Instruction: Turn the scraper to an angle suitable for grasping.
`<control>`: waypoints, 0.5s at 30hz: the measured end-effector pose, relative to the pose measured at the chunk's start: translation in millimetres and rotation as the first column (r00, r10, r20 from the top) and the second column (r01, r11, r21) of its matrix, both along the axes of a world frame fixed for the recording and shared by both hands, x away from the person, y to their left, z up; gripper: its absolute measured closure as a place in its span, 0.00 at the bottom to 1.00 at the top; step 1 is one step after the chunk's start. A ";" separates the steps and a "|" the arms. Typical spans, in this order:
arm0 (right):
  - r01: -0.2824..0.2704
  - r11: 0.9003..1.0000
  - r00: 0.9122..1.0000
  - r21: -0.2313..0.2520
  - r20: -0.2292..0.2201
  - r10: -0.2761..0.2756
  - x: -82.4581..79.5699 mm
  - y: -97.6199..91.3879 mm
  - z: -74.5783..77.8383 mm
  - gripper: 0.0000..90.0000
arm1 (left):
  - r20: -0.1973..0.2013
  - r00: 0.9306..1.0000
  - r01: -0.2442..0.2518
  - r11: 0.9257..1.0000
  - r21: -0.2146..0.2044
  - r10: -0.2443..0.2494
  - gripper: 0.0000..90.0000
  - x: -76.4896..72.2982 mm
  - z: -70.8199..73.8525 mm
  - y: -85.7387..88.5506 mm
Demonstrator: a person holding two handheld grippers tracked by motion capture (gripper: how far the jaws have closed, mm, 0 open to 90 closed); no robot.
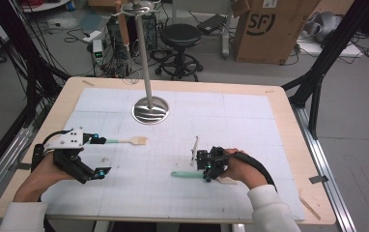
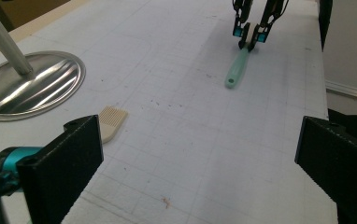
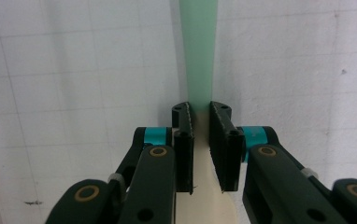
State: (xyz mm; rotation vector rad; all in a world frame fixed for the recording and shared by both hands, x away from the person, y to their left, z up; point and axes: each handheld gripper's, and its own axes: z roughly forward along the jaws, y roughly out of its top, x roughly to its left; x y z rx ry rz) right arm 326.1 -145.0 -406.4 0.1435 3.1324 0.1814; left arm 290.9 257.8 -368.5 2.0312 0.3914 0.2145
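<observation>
Here, catalogued by position from each tool:

Right tool (image 1: 206, 170), in the right hand (image 1: 243, 170): jaws drawn in on a spatula (image 1: 188, 174), clamped where the mint-green handle meets the cream blade. Handle running straight out ahead of the jaws, flat on the white gridded mat (image 1: 250, 121); cream blade passing back beneath the tool body. Same tool seen far off in the left gripper view (image 2: 251, 35), tips down on the spatula (image 2: 236, 70), handle end with its hanging hole pointing away from the jaws.

Left tool (image 1: 100, 155), in the left hand (image 1: 45, 174): jaws spread wide, holding nothing, hovering over bare mat. Grey three-cornered plate on top.

Pastry brush (image 1: 129, 140): green handle, cream bristle head, lying on the mat just beyond the left tool's farther jaw. Bristle head (image 2: 111, 122) just beside that jaw in the left gripper view, whether touching cannot be told.

Stand (image 1: 149, 108): round polished metal base with an upright pole, farther out past the brush, well apart from both tools.

Thin upright strip (image 1: 194, 151): just beside the right tool; kind cannot be told.

Table (image 1: 296, 145): light wood edge showing around the mat.

Beyond the table: black stool (image 1: 180, 36), cardboard box (image 1: 269, 26), cables on the floor.
</observation>
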 end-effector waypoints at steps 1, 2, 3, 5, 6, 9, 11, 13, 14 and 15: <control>0.002 1.000 1.000 0.005 -0.001 -0.002 0.0 -0.3 0.0 0.89 | -0.002 1.000 -0.003 1.000 0.000 0.003 0.02 -0.2 0.0 0.1; 0.003 1.000 1.000 0.016 -0.004 -0.003 0.1 -1.0 0.6 0.89 | -0.003 1.000 -0.003 1.000 0.000 0.003 0.02 -0.1 -0.1 0.2; 0.004 1.000 1.000 0.029 -0.012 -0.004 0.6 -1.6 1.2 0.89 | -0.003 1.000 -0.003 1.000 -0.001 0.003 0.02 0.1 -0.2 0.4; 0.015 0.998 1.000 0.069 -0.013 -0.014 2.1 -3.6 4.6 0.89 | -0.004 1.000 -0.005 1.000 -0.003 0.005 0.02 0.3 -0.4 0.5; 0.010 0.996 1.000 0.084 -0.010 -0.009 2.5 -4.7 6.7 0.89 | -0.004 1.000 -0.004 1.000 -0.002 0.004 0.02 0.5 -0.5 0.8; 0.029 0.989 1.000 0.147 -0.003 -0.029 3.6 -9.9 15.9 0.89 | -0.005 1.000 -0.006 1.000 0.000 0.006 0.02 1.1 -0.9 1.5; 0.040 0.981 0.999 0.188 -0.009 -0.039 4.5 -14.3 21.7 0.89 | -0.006 1.000 -0.010 1.000 -0.001 0.010 0.02 1.3 -1.1 1.8; 0.054 0.970 0.998 0.235 -0.002 -0.055 4.9 -20.4 29.4 0.89 | -0.006 1.000 -0.010 1.000 0.000 0.010 0.02 1.5 -1.1 2.0; 0.058 0.965 0.998 0.255 -0.007 -0.058 4.9 -22.5 31.9 0.89 | -0.006 1.000 -0.010 1.000 0.000 0.010 0.02 1.6 -1.2 1.9; 0.060 0.958 0.998 0.281 0.004 -0.064 4.5 -25.6 36.1 0.89 | -0.006 1.000 -0.010 1.000 0.000 0.010 0.02 1.7 -1.3 1.9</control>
